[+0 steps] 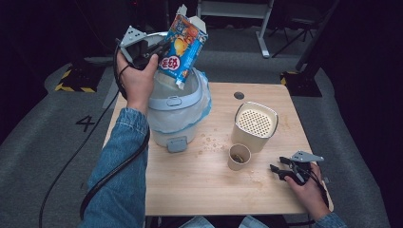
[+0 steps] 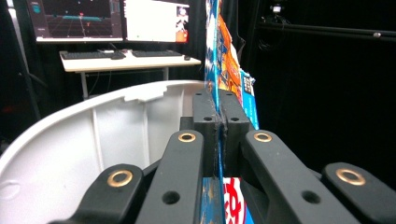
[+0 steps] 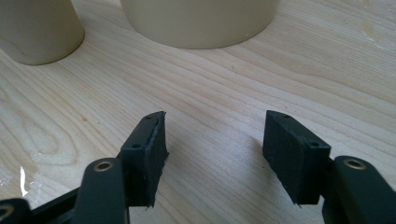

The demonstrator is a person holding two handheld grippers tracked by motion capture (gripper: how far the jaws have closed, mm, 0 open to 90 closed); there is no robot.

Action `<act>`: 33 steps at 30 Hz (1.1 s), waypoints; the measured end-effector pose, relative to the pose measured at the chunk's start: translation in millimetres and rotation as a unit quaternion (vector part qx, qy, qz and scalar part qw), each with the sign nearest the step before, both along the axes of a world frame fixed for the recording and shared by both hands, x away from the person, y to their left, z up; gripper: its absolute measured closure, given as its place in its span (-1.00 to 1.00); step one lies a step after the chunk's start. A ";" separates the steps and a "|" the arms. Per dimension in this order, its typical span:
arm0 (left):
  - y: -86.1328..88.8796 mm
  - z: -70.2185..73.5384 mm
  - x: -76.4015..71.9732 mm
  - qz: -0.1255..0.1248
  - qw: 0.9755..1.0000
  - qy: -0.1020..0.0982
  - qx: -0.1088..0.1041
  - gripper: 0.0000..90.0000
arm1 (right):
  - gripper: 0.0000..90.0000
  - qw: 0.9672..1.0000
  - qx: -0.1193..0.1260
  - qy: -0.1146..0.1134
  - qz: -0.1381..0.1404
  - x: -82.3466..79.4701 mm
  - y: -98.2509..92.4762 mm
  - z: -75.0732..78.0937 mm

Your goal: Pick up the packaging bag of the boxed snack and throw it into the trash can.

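- Two grippers: left gripper (image 1: 151, 51) clamped on tilted snack carton (image 1: 183, 43), white bin (image 1: 177, 111) directly beneath.
- Right gripper (image 1: 278, 165) parted, empty, paper cup (image 1: 238, 156) just ahead.

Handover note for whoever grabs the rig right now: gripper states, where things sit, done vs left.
Left gripper: shut on the snack box, held tilted, open end up, over the open bin.
Right gripper: open, holding nothing, resting on the table beside the paper cup.
Perforated-top container stands behind the cup; crumbs lie scattered on the wood.
Done: box picked up and brought over the bin.
Left: likely drop the box in, then the cup and crumbs.
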State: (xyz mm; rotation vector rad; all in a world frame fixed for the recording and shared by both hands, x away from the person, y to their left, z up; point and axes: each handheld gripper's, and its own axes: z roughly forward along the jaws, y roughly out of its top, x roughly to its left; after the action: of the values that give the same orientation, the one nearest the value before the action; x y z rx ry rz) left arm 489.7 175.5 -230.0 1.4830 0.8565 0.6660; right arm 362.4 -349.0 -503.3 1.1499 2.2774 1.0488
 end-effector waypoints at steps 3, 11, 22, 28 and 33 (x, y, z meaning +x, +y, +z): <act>1.6 -3.9 -0.8 0.004 1.000 0.004 0.003 0.96 | -0.11 1.000 0.000 0.000 0.000 0.0 0.0 0.0; 0.0 -12.1 0.5 0.001 1.000 0.015 0.008 0.94 | -0.11 1.000 0.000 0.000 0.000 0.0 0.0 0.0; -11.5 -2.8 -19.5 -0.023 0.997 0.014 0.066 0.06 | -0.11 1.000 0.000 0.000 0.000 0.1 0.0 0.0; -11.6 6.0 -46.6 -0.051 0.994 0.013 0.091 0.06 | -0.11 1.000 0.000 0.000 0.000 0.1 0.0 0.0; -8.0 3.9 -70.3 -0.068 0.991 0.023 0.110 0.06 | -0.11 1.000 0.000 0.000 0.000 0.1 0.0 0.0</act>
State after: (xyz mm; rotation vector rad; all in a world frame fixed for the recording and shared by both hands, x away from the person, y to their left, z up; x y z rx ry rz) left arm 419.5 167.4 -226.2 1.7451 0.7266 0.6406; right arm 362.5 -349.0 -503.3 1.1494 2.2775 1.0491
